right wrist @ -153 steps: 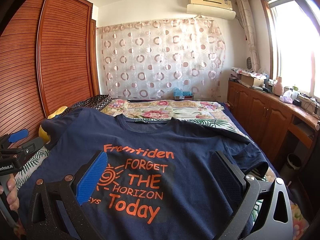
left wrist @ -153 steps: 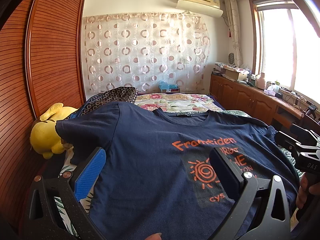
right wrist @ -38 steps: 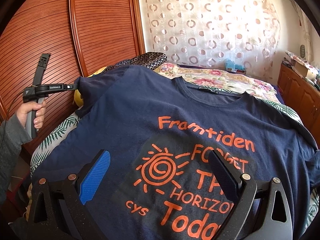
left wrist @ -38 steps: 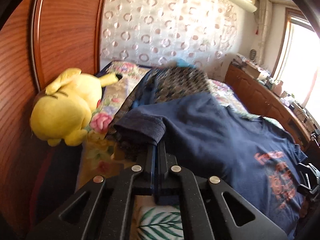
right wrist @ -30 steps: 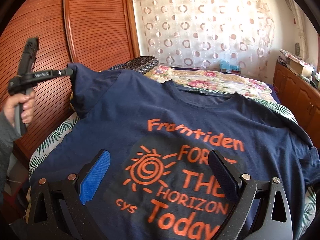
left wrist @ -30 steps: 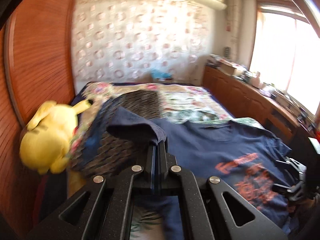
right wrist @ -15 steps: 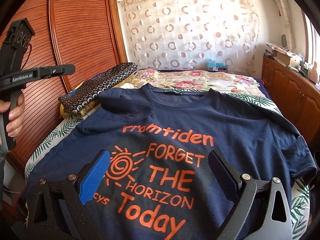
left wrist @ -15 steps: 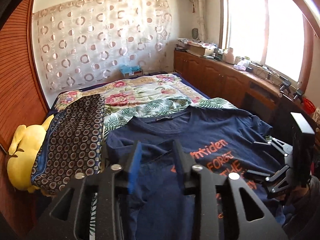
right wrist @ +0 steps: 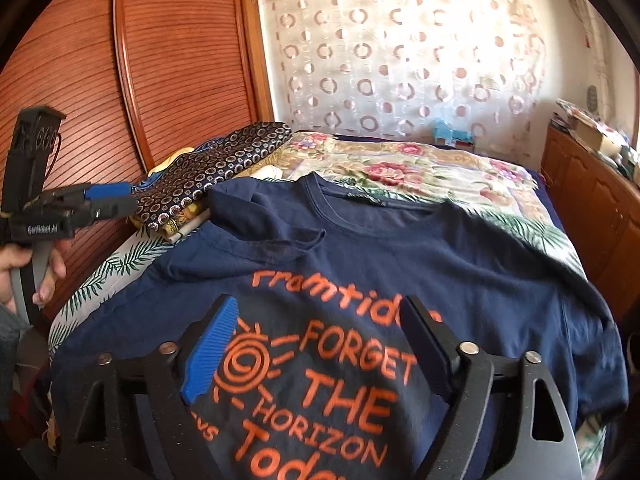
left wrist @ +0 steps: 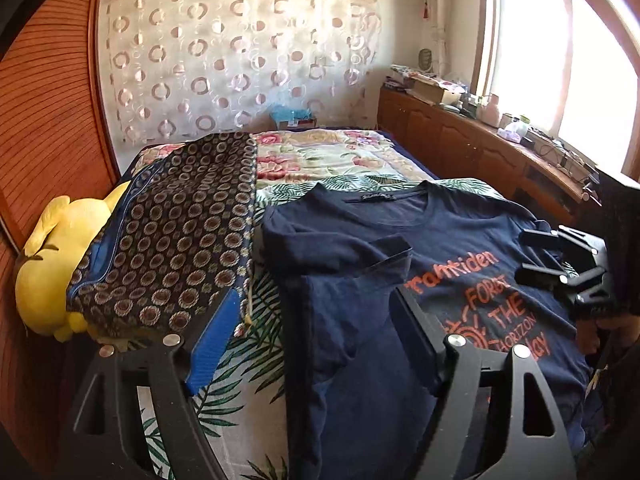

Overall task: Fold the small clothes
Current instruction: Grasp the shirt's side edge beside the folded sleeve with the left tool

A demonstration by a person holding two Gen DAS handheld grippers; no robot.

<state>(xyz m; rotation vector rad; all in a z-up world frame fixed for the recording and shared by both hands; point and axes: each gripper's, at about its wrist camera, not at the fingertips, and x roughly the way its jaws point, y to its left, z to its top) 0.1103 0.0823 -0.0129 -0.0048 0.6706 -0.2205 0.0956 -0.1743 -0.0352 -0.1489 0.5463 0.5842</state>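
Both grippers, left gripper [left wrist: 316, 320] and right gripper [right wrist: 320, 340], stood wide open, holding nothing; T-shirt [right wrist: 400, 264] lay flat on bed [right wrist: 420, 160], unfolded sleeve [right wrist: 592, 344] rightward, nearer right gripper

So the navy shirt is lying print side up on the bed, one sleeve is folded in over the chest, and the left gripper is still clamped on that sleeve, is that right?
Not quite. The left gripper is open and holds nothing; the left wrist view shows its fingers spread apart above the cloth. The rest stands: the navy shirt lies print side up on the bed, with one sleeve folded in over the chest.
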